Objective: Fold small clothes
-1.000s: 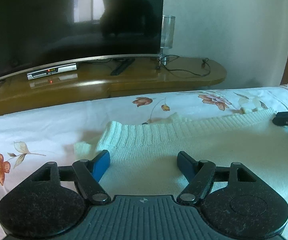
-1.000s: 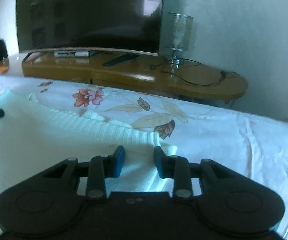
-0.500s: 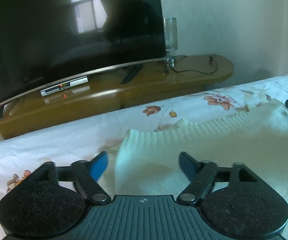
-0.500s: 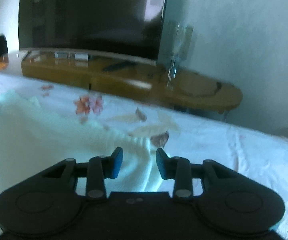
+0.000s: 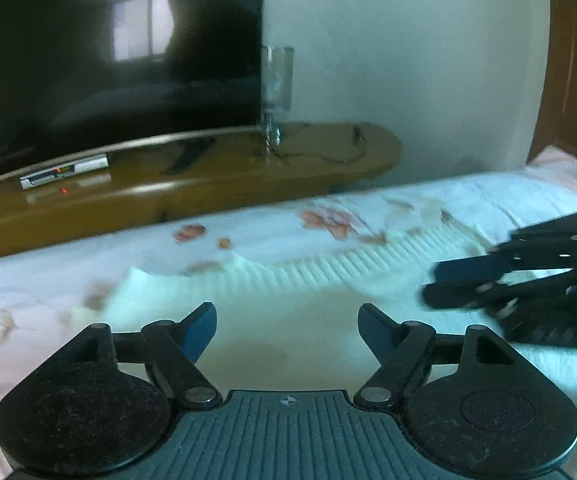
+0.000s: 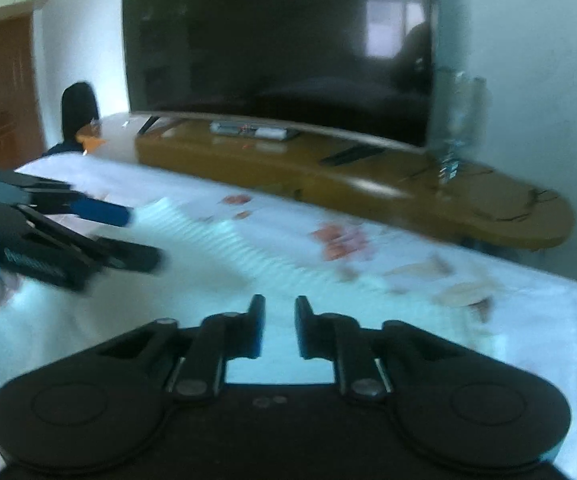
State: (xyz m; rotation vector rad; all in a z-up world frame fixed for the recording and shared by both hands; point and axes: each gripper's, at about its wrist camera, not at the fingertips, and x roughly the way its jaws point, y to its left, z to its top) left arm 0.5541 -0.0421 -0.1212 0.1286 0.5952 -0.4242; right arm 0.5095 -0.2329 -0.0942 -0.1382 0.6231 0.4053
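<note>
Mid-fold, I judge: the white knit sweater [image 5: 288, 312] lies on the floral bedsheet [image 5: 48, 276], left gripper [image 5: 286, 330] wide but closing, right gripper [image 6: 279, 326] at three o'clock narrowing (grip unclear), next needing a firm pinch.

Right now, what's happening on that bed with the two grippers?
A person is working a cream knit sweater spread on a floral bedsheet, a gripper in each hand. The left gripper hangs over the sweater near its ribbed hem with its fingers wide apart and closing, nothing visibly pinched. The right gripper is over the same sweater, fingers nearly together and closing; both views are blurred, so whether it has fabric is unclear. No fold is visible yet.
</note>
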